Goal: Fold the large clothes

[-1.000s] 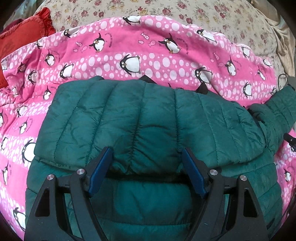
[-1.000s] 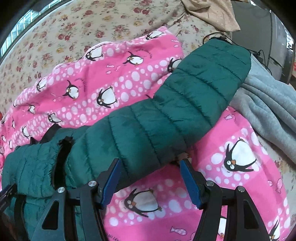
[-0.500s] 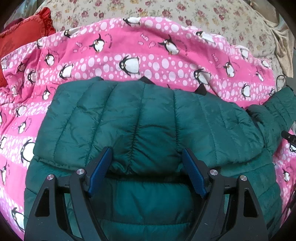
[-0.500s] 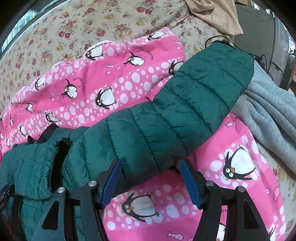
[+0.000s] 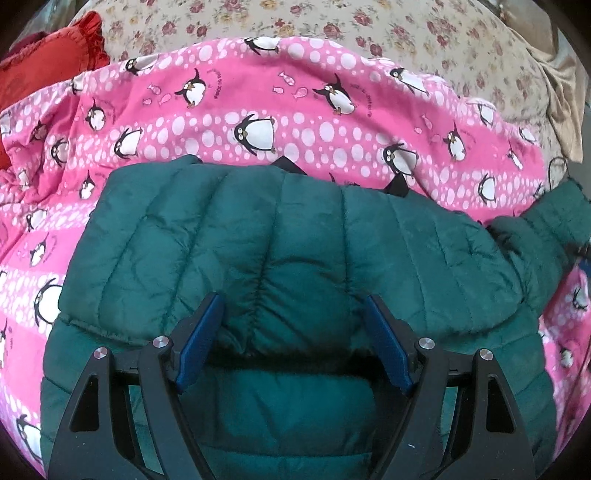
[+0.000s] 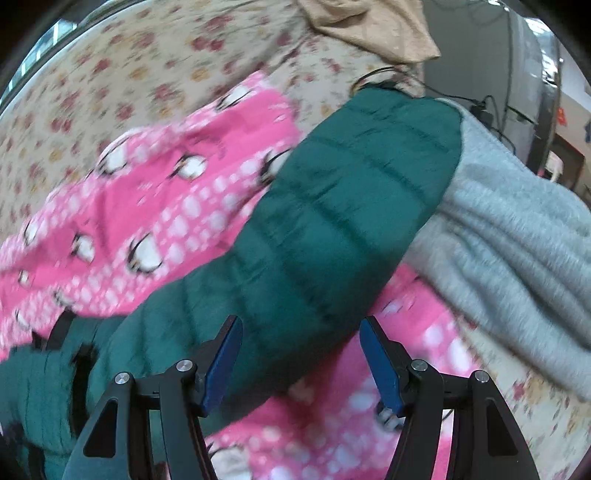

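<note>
Folding could go wrong here in two ways, it is judged: the jacket (image 5: 288, 258) is puffy and slick, so a folded panel may spring open or slide off once released, and the long sleeve (image 6: 332, 229), if dragged, may catch the grey fleece (image 6: 517, 251) at 3 o'clock or bunch the blanket (image 5: 295, 122) beneath. The jacket, dark green, quilted in stitched channels with a soft sheen, is spread on the pink penguin-print blanket on a floral bed (image 5: 369, 33). In the left view, the left gripper (image 5: 293, 332) is seen with fingers spread, a folded edge bulging between them; whether the pads press it cannot be told. In the blurred right view, the right gripper (image 6: 301, 354) is seen with fingers spread beside the sleeve, nothing pinched. A red ruffled cushion (image 5: 48, 62) is seen at 10 o'clock.
</note>
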`<state>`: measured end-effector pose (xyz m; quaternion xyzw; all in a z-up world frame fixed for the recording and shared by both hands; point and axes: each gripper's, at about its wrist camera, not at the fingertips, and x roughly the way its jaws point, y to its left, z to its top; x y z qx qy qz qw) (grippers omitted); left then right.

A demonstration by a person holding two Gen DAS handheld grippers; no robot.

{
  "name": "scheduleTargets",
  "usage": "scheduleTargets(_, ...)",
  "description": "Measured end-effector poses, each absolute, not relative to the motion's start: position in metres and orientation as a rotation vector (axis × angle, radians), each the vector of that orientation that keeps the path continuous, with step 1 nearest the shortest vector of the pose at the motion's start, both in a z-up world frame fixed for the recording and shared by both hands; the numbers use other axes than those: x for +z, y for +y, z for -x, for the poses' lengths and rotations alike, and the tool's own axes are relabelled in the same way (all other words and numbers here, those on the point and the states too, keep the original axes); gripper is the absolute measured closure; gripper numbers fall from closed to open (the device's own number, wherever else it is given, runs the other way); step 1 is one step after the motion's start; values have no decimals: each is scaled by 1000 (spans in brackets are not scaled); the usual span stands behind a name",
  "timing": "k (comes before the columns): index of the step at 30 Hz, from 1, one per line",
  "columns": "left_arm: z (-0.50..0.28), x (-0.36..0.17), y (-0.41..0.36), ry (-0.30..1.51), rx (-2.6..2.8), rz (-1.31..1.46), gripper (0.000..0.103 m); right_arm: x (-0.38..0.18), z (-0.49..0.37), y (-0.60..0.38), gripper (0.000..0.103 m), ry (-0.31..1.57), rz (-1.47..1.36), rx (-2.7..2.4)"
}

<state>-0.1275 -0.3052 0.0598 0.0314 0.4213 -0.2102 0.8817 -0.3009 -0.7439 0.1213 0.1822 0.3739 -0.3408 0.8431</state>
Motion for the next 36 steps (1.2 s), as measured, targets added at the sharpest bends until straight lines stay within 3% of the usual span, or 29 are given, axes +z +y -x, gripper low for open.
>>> scheduleTargets(11, 126, 56, -304, 881, -446, -53, 24, 166, 316, -835, 39, 605, -469, -911)
scheduleTargets(20, 124, 52, -304, 881, -451, -52, 23, 166, 305, -881, 39, 591, -568, -901)
scheduleTargets(21, 125, 52, -304, 879, -451, -53, 23, 166, 304, -881, 44, 584, -574, -881)
scheduleTargets(22, 125, 52, -304, 878, -452, -52, 23, 166, 307, -879, 65, 570, -577, -863)
scheduleTargets(25, 125, 52, -304, 884, -457, -44, 23, 178, 309, -866, 86, 518, -553, -809)
scheduleTargets(28, 126, 57, -301, 890, -466, -47, 23, 193, 310, -844, 93, 485, -531, -715)
scheduleTargets(36, 136, 82, -261, 860, -415, -30, 23, 231, 296, -714, 94, 532, -366, -327)
